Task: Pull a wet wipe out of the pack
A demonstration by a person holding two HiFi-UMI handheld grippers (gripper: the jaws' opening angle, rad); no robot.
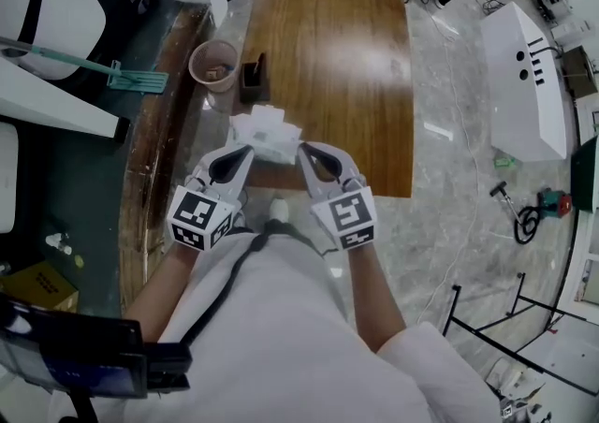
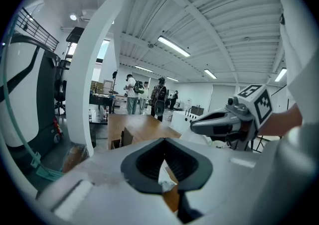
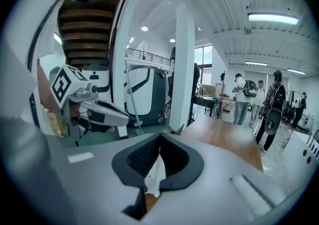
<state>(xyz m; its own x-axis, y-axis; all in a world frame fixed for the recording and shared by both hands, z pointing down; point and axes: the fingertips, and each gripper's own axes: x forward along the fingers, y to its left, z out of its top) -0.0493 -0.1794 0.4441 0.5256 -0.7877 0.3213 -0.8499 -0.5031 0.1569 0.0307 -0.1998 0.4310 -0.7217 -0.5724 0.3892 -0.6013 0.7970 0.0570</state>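
A crumpled white wet wipe (image 1: 267, 134) hangs between my two grippers above the near edge of the wooden table (image 1: 328, 56). My left gripper (image 1: 245, 153) holds its left side and my right gripper (image 1: 304, 153) holds its right side. In the left gripper view the jaws (image 2: 163, 155) are shut with a white corner of the wipe (image 2: 165, 181) pinched between them, and the right gripper (image 2: 195, 127) shows alongside. The right gripper view shows its jaws (image 3: 159, 152) shut on a white strip of wipe (image 3: 157, 175), with the left gripper (image 3: 125, 118) close by. I cannot make out the pack itself.
A pink cup (image 1: 214, 64) and a dark box (image 1: 254, 80) stand at the table's left edge, just beyond the wipe. A white machine (image 1: 524, 84) sits on the floor at the right. Several people (image 3: 242, 97) stand far beyond the table.
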